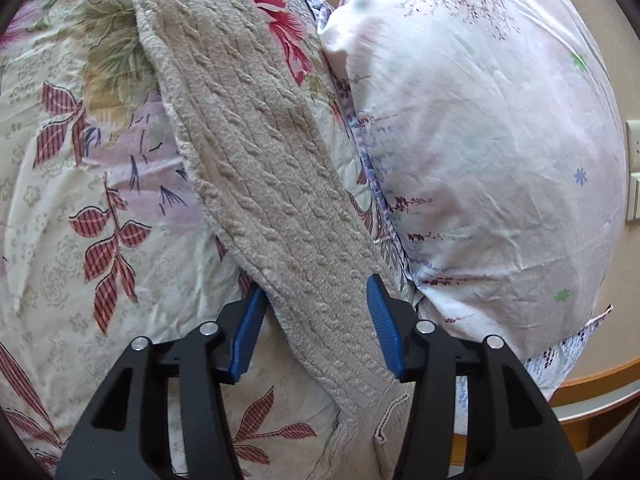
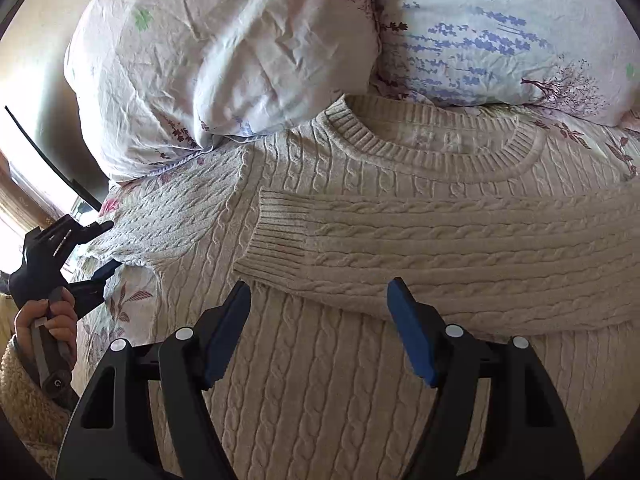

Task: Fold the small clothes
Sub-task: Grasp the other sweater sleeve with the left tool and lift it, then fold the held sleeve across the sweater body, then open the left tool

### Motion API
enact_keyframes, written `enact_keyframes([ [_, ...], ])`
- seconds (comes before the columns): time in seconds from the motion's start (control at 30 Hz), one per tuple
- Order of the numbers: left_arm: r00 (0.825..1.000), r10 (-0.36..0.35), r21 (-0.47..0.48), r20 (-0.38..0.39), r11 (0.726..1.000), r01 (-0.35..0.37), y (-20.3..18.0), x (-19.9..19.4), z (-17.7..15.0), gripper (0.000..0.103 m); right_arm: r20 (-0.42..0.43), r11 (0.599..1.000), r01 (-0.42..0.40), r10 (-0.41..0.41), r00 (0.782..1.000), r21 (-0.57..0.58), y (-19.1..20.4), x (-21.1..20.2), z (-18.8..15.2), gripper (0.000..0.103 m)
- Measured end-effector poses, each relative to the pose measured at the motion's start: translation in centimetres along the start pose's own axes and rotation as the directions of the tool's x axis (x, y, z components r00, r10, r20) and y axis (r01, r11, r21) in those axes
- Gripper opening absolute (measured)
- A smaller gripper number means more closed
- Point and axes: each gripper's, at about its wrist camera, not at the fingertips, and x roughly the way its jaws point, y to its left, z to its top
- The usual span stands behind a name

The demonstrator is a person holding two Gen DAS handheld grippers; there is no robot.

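A beige cable-knit sweater lies flat on the bed, collar toward the pillows. One sleeve is folded across the chest, cuff pointing left. The other sleeve stretches out to the side. My left gripper is open with that sleeve lying between its blue pads, near the cuff end; it also shows in the right wrist view at the sleeve's end. My right gripper is open and empty, above the sweater's body just below the folded sleeve.
A floral bedsheet covers the bed. Two pale printed pillows lie at the head, touching the sweater's collar. A wooden bed frame and wall outlets are to the right.
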Motion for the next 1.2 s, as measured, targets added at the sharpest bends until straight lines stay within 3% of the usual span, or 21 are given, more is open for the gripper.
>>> enact_keyframes([
  [0.33, 0.998, 0.017, -0.077, 0.053, 0.997, -0.013, 0.7, 0.6, 0.6, 0.019, 0.009, 1.000, 0.015, -0.015, 1.000, 0.020, -2.3, -1.5, -1.1, 0.072],
  [0.63, 0.997, 0.025, -0.081, 0.069, 0.997, -0.019, 1.8, -0.2, 1.2, 0.009, 0.030, 0.998, 0.032, -0.034, 0.999, 0.060, -4.7, -3.2, -1.9, 0.072],
  [0.9, 0.994, -0.079, 0.092, 0.077, 0.993, 0.071, -2.8, -2.6, 0.2, 0.007, 0.038, 0.996, 0.030, -0.033, 0.999, 0.086, -5.9, -3.7, -2.5, 0.072],
  [1.03, 0.984, -0.174, 0.201, 0.034, 0.966, 0.163, -6.7, -3.2, -1.9, 0.007, 0.042, 0.996, 0.025, -0.029, 0.999, 0.086, -6.1, -3.9, -2.6, 0.072],
  [1.2, 0.965, -0.256, 0.318, -0.048, 0.912, 0.258, -11.5, -3.0, -5.5, 0.007, 0.055, 0.995, 0.027, -0.033, 0.998, 0.095, -6.6, -4.4, -2.8, 0.072],
])
